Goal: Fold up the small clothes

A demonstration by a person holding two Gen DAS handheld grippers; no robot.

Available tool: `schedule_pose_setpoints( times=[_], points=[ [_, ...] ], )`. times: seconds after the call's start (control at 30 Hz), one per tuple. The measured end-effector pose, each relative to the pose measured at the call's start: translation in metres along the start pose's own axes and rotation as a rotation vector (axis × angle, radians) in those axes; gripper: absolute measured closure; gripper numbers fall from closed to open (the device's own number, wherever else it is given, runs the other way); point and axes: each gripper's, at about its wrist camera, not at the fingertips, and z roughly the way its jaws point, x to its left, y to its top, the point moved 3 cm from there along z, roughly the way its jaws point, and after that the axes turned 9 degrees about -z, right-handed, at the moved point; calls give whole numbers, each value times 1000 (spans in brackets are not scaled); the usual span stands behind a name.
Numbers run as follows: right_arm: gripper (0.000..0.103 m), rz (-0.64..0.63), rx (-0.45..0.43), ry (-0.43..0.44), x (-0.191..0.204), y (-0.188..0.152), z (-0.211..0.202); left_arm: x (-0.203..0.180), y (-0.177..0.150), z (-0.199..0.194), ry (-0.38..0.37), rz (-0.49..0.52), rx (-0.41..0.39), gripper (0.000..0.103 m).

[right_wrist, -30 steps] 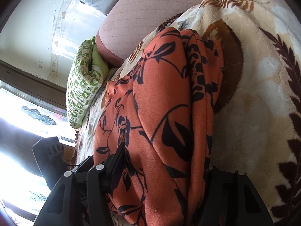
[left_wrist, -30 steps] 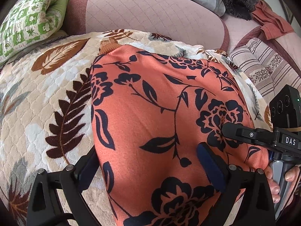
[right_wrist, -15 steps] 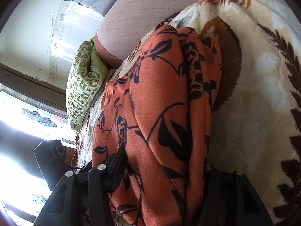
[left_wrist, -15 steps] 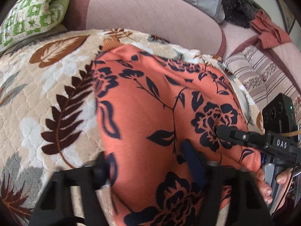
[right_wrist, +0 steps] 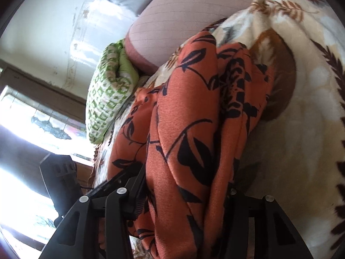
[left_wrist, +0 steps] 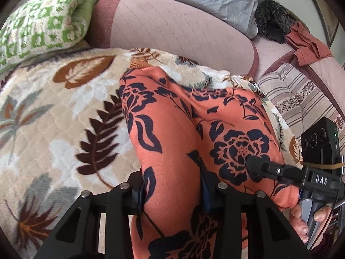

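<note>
Two grippers held one orange floral garment [left_wrist: 172, 142] over the leaf-patterned blanket [left_wrist: 54, 118]. The left gripper [left_wrist: 172, 194] had just been closing its jaws, which pinched a raised fold at the garment's near edge. The right gripper [right_wrist: 185, 196], jaws also just closing, pinched bunched layers at the garment's right end. A green patterned pillow [left_wrist: 43, 23] lay beyond the garment, well apart.

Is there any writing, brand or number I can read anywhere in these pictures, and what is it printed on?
"DAS": white letters on the black body of the right gripper, seen in the left wrist view.
Nothing else is readable: the orange floral garment, leaf-patterned blanket and green checked pillow carry patterns only, no words.
</note>
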Motion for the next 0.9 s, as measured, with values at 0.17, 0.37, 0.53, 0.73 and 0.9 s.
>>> schedule_pose_setpoints(
  times=[0.17, 0.37, 0.53, 0.73, 0.9],
  points=[
    [53, -28, -4, 52, 23, -1, 2, 7, 5, -28, 36, -1, -44, 62],
    [53, -23, -10, 117, 50, -10, 4, 18, 4, -60, 89, 14, -99, 62],
    [53, -41, -4, 160, 74, -24, 7, 29, 2, -84, 126, 14, -140, 62],
    [53, -52, 13, 183, 99, -42, 19, 51, -6, -107, 158, 6, -161, 62],
    [53, -64, 34, 193, 117, -58, 30, 70, -15, -121, 172, -7, -163, 62]
  ],
)
